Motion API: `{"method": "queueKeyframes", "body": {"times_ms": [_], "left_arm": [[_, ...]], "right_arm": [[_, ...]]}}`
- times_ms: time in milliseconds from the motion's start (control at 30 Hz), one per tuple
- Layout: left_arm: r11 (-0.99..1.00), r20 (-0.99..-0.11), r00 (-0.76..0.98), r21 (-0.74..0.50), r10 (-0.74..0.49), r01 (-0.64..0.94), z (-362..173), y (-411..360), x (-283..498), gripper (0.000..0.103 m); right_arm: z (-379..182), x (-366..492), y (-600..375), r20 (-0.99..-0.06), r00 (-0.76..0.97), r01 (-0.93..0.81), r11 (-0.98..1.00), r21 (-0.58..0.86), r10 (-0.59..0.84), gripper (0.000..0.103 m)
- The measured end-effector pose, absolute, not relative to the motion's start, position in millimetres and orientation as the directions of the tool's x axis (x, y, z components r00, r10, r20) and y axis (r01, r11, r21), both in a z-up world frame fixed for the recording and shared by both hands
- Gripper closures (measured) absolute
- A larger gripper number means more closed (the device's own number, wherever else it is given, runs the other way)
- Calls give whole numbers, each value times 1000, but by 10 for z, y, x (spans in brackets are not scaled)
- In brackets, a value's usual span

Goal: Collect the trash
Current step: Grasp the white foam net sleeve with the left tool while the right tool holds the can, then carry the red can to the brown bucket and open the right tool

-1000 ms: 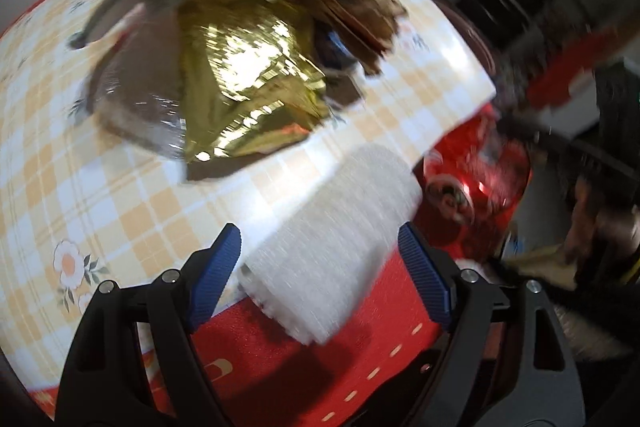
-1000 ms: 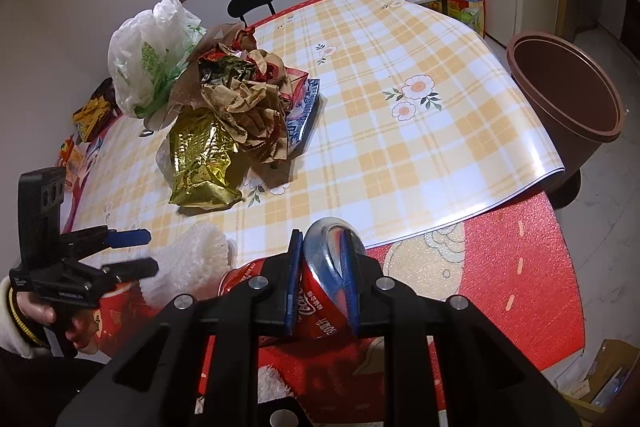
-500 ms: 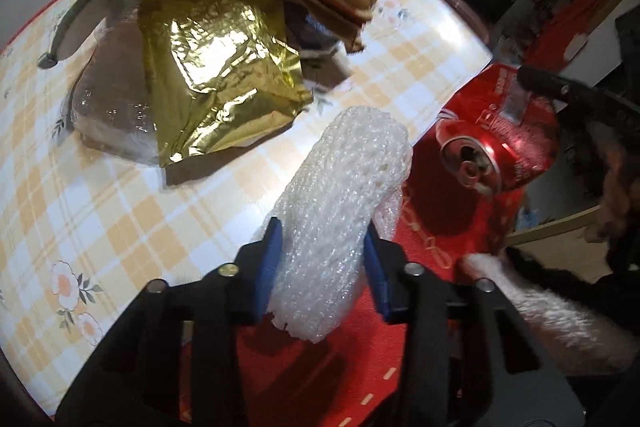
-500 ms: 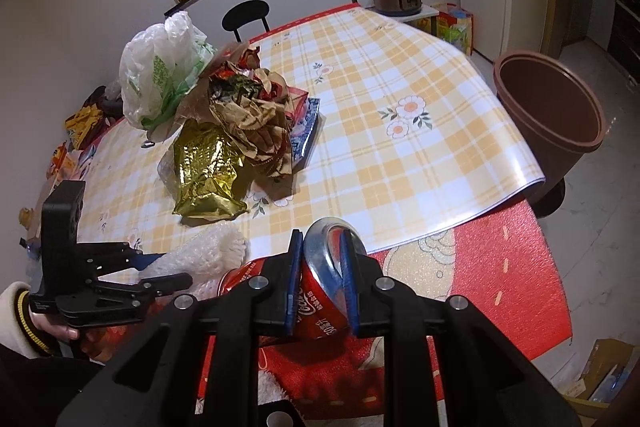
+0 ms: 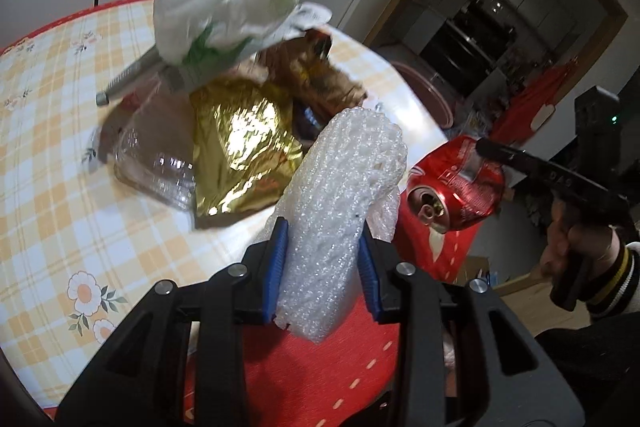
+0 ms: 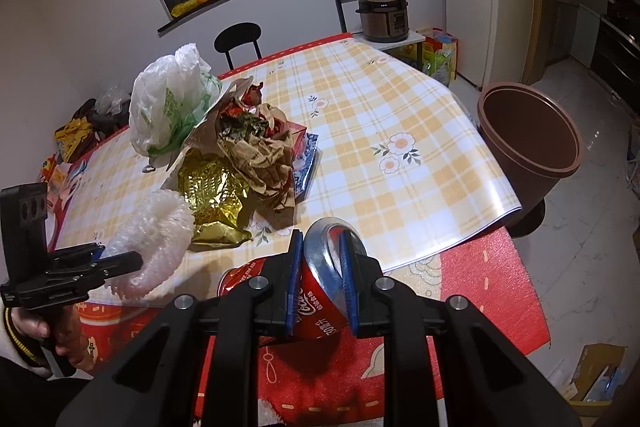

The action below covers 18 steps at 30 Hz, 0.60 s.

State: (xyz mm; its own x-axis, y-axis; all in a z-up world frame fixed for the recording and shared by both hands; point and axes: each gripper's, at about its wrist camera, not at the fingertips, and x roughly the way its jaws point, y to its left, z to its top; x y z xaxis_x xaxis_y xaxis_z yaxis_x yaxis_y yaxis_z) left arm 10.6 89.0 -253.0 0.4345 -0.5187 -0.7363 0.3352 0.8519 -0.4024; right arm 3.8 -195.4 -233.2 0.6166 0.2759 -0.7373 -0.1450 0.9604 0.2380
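Observation:
My left gripper (image 5: 322, 267) is shut on a white foam net sleeve (image 5: 336, 195) and holds it above the table's near edge; the sleeve also shows in the right wrist view (image 6: 152, 243). My right gripper (image 6: 322, 283) is shut on a crushed red cola can (image 6: 320, 299), held over the red mat; the can also shows in the left wrist view (image 5: 456, 183). A trash pile lies on the checked table (image 6: 380, 115): a gold foil bag (image 6: 212, 199), crumpled brown paper (image 6: 260, 151), a white plastic bag (image 6: 168, 103) and a clear plastic container (image 5: 156, 155).
A brown bin (image 6: 528, 143) stands on the floor past the table's right edge. A black chair (image 6: 238, 41) is at the far side. A rice cooker (image 6: 382, 15) sits on a small stand. A cardboard box (image 6: 592, 375) lies on the floor at the lower right.
My left gripper closed on the foam sleeve and lifted it off the table edge. My right gripper kept its hold on the can and rose slightly.

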Motion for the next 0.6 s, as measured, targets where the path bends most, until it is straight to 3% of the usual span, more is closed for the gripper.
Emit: {"method": "queueKeyframes", "body": {"times_ms": [367,600], "left_arm": [[900,-705,561,-368,-435,234,-2099,477,198,68],[928,-696,627,-349,-349,129,-1815,-115,427,68]], "right_arm": [[-2371,608,-2441,-693,589,-284,910,303,415,84],[-2323,1252,-3411,-650,630,-285,905,316,425,84]]}}
